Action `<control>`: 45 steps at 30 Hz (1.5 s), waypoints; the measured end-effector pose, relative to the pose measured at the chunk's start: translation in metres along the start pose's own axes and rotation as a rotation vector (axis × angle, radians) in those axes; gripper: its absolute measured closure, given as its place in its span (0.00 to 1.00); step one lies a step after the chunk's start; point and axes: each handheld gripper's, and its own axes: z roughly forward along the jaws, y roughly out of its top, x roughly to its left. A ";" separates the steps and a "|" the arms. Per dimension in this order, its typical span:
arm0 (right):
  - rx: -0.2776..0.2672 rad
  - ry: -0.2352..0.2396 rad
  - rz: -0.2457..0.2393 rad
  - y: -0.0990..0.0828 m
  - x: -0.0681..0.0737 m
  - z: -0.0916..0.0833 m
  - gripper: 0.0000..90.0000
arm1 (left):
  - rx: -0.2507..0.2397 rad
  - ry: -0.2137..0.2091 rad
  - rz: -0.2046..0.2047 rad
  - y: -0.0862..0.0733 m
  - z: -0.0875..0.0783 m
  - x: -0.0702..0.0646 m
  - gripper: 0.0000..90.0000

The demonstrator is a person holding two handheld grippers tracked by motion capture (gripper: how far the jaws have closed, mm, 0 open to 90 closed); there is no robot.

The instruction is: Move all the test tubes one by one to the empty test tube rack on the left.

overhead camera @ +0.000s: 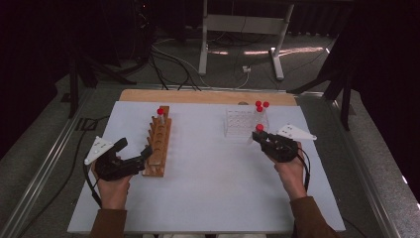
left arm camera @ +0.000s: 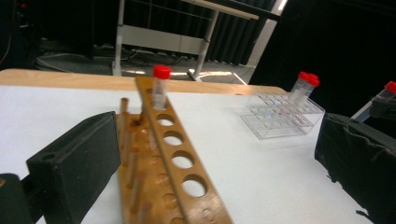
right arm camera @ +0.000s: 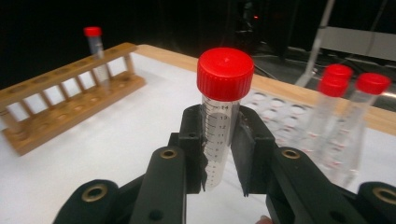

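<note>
So the right gripper [right arm camera: 219,154] has its fingers clamped on a red-capped tube [right arm camera: 223,112], standing upright with the cap above the fingers, just in front of the clear rack [overhead camera: 239,123]. The wooden rack [overhead camera: 159,141] it's probably headed for sits well off to the left across the worktop [overhead camera: 218,183], its long row of holes running away from the person. The left gripper [overhead camera: 132,152] sits right against that rack's near end, fingers spread open around it and level with the worktop, most likely there to steady it.

White table [overhead camera: 208,198] with a wooden strip [overhead camera: 198,96] along its far edge. Beyond it there's a grey floor, a white metal stand [overhead camera: 237,29], cables [overhead camera: 168,62] trailing around, and dark curtains behind.
</note>
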 end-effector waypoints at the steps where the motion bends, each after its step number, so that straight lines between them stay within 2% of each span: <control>1: -0.003 0.009 0.000 -0.001 0.002 -0.001 0.82 | 0.007 -0.003 0.019 0.001 0.003 -0.004 0.01; 5: -0.002 0.041 -0.008 -0.003 0.011 -0.001 0.82 | 0.029 -0.028 0.064 0.004 0.016 -0.022 0.01; 9: 0.009 0.058 -0.030 -0.004 0.018 0.000 0.82 | 0.039 -0.065 0.095 0.009 0.029 -0.041 0.01; 17: 0.029 0.106 -0.034 -0.005 0.031 0.006 0.82 | 0.076 -0.144 0.152 0.015 0.060 -0.084 0.02; 20: 0.042 0.130 -0.043 -0.006 0.037 0.008 0.82 | 0.087 -0.173 0.164 0.016 0.070 -0.096 0.04; 24: 0.065 0.157 -0.063 -0.006 0.047 0.012 0.82 | 0.100 -0.219 0.158 0.013 0.082 -0.108 0.05; 27: 0.082 0.177 -0.075 -0.005 0.054 0.015 0.82 | 0.111 -0.235 0.155 0.011 0.089 -0.118 0.07; 30: 0.096 0.190 -0.081 -0.004 0.060 0.017 0.82 | 0.127 -0.258 0.177 0.010 0.094 -0.129 0.10; 34: 0.110 0.218 -0.092 -0.004 0.068 0.020 0.82 | 0.150 -0.285 0.203 0.008 0.102 -0.141 0.21; 35: 0.110 0.218 -0.092 -0.004 0.068 0.020 0.82 | 0.159 -0.297 0.213 0.007 0.104 -0.143 0.21; 37: 0.115 0.226 -0.092 -0.004 0.070 0.021 0.82 | 0.174 -0.319 0.228 0.005 0.108 -0.148 0.29; 38: 0.120 0.233 -0.092 -0.004 0.070 0.022 0.82 | 0.183 -0.330 0.234 0.004 0.110 -0.150 0.37; 40: 0.121 0.237 -0.092 -0.004 0.071 0.022 0.82 | 0.199 -0.336 0.247 0.001 0.114 -0.153 0.41; 41: 0.122 0.241 -0.096 -0.004 0.071 0.022 0.82 | 0.208 -0.342 0.249 0.000 0.116 -0.154 0.49; 42: 0.122 0.241 -0.096 -0.004 0.071 0.022 0.82 | 0.216 -0.345 0.249 0.000 0.118 -0.155 0.49; 44: 0.122 0.247 -0.100 -0.004 0.072 0.021 0.82 | 0.227 -0.352 0.251 -0.001 0.121 -0.155 0.60; 45: 0.122 0.247 -0.100 -0.004 0.072 0.021 0.82 | 0.229 -0.357 0.249 -0.001 0.122 -0.155 0.60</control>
